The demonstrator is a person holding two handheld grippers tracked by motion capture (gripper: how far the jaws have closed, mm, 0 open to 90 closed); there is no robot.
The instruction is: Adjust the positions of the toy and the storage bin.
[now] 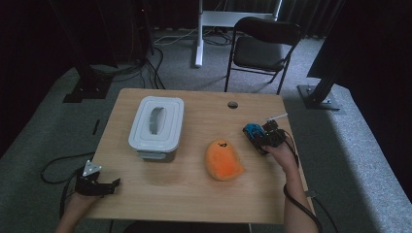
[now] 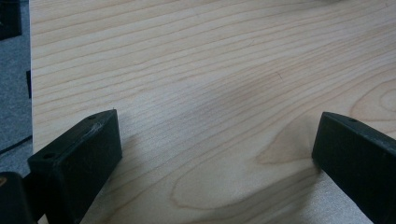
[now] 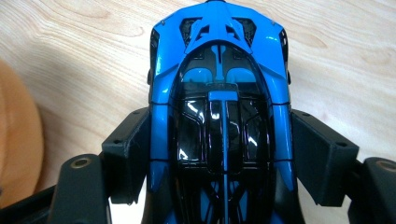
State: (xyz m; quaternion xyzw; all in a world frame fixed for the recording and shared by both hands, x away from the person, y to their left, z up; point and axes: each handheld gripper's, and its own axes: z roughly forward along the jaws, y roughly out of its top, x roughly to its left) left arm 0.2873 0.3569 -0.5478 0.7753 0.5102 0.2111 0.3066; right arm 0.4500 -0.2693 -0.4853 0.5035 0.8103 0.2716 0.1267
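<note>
The right gripper [image 1: 261, 137] sits at about three o'clock on the wooden table [image 1: 194, 194], near its right edge, and its jaws are clamped on a blue and black toy car [image 1: 252, 131]. In the right gripper view the car [image 3: 219, 116] lies lengthwise between the two black jaws, nose toward twelve o'clock, and each pad presses flat against one of its sides. The jaws stand partly apart, held so by the width of the car. Whether the car's wheels touch the wood cannot be told.

An orange plush toy [image 1: 223, 159] lies at about eight o'clock from the car, near it but apart; its edge shows at nine o'clock in the right gripper view [image 3: 16, 140].

A white lidded box [image 1: 157, 127] stands at ten o'clock on the table, well apart from the car.

The left gripper [image 1: 114, 184] rests at the table's seven o'clock corner. In the left gripper view its jaws stand wide apart with only bare wood [image 2: 210, 93] between them.
</note>
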